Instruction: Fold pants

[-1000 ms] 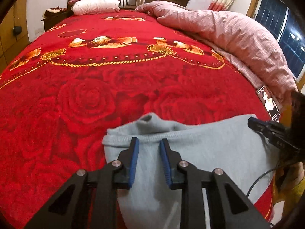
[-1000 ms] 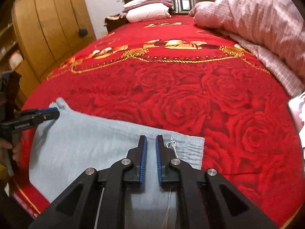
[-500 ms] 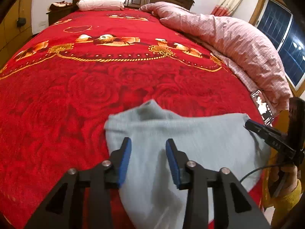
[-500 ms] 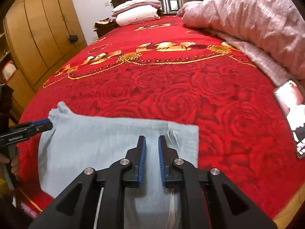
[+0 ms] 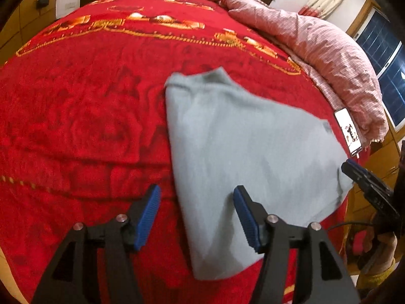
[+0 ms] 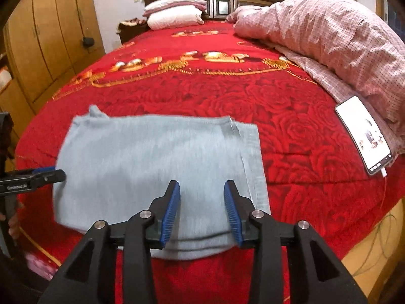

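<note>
Pants [image 6: 157, 177] lie folded into a compact grey rectangle near the foot of the bed, straight ahead of both claws and partly beneath them, the waistband edge with its drawstring on the side nearest the right claw [image 6: 202, 207]. Under them the red rose-patterned bedspread [image 6: 202, 88] runs far ahead of the claws to the headboard, and a pink checked duvet [image 6: 329, 40] is heaped well off to the right of the right claw. A lit phone [image 6: 363, 138] lies on the bedspread beside that duvet, well apart from the pants and to the right of the right claw.

Both claws are spread wide and grip nothing. The right one hovers over the near edge of the fabric. The left claw [image 5: 196, 215] straddles the left side edge of the pants, one finger over bedspread and the other over grey cloth.

The fold looks close to finished, though whether another fold is intended cannot be told. The risk from here is a finger pad snagging the top layer, which would drag it off the layers below and skew the rectangle; closing too deep could also pinch the bedspread along with the pants
</note>
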A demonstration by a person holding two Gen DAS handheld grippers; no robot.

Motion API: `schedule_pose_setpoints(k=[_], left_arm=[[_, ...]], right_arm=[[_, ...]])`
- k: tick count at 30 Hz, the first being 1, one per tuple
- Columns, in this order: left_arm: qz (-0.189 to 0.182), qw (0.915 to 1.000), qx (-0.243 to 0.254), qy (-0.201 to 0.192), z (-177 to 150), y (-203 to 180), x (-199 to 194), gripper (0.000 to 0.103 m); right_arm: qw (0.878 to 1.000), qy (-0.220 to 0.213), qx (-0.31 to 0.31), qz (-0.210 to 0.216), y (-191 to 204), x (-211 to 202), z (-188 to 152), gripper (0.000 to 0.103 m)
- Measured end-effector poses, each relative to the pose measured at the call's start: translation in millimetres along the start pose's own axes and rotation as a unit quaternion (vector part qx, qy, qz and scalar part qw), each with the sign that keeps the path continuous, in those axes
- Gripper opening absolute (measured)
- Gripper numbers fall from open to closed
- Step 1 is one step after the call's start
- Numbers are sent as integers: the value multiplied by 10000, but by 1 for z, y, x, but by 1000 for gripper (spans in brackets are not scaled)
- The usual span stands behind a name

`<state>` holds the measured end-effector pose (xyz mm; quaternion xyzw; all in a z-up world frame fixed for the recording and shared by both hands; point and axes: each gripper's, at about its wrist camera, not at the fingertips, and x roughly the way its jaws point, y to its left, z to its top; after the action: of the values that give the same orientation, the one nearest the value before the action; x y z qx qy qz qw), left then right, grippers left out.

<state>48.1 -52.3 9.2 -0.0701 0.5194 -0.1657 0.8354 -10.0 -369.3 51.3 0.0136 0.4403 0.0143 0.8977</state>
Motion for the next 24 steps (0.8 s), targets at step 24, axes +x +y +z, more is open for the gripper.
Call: schedule_pose_setpoints(k=[24], left_arm=[[-283,9992,-265,-76,-15,17,-6,65]], right_arm=[[9960,234,-451,734,80,8,5,38]])
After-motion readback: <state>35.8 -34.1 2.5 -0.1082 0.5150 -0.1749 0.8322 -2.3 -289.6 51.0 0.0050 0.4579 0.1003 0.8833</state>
